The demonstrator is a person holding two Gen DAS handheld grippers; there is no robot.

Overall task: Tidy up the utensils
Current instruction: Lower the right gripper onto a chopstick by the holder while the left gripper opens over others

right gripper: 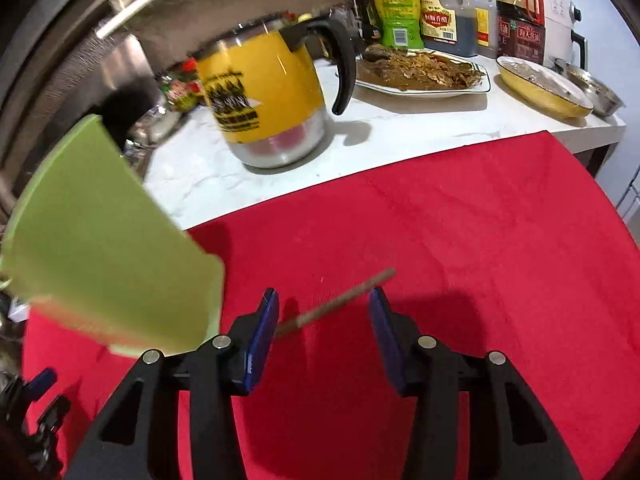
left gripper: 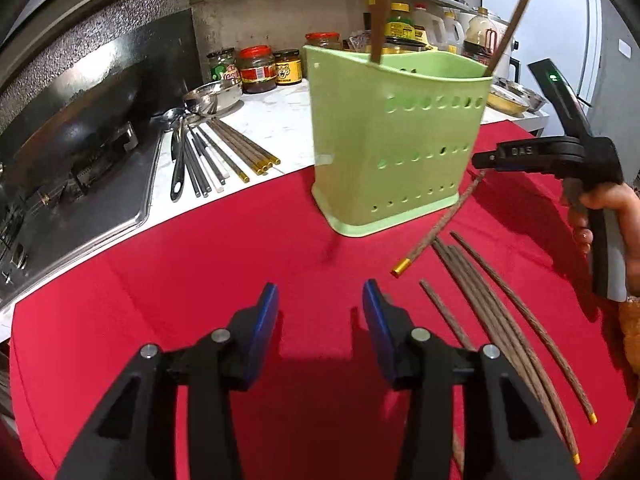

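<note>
Chopsticks [left gripper: 500,320] lie on the red cloth [left gripper: 240,260] to the right of your left claw [left gripper: 320,300], which is spread and empty. Your right claw [right gripper: 324,306] is spread around one chopstick [right gripper: 340,304], not pinching it, just right of the green holder [left gripper: 396,140].

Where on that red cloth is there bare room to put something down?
The red cloth is bare between the stove and the green holder, and in front of the left claw. Right of the holder it is crowded: brown chopsticks lie there, where the right claw works. Far right cloth, below the yellow dish, is also bare.
</note>
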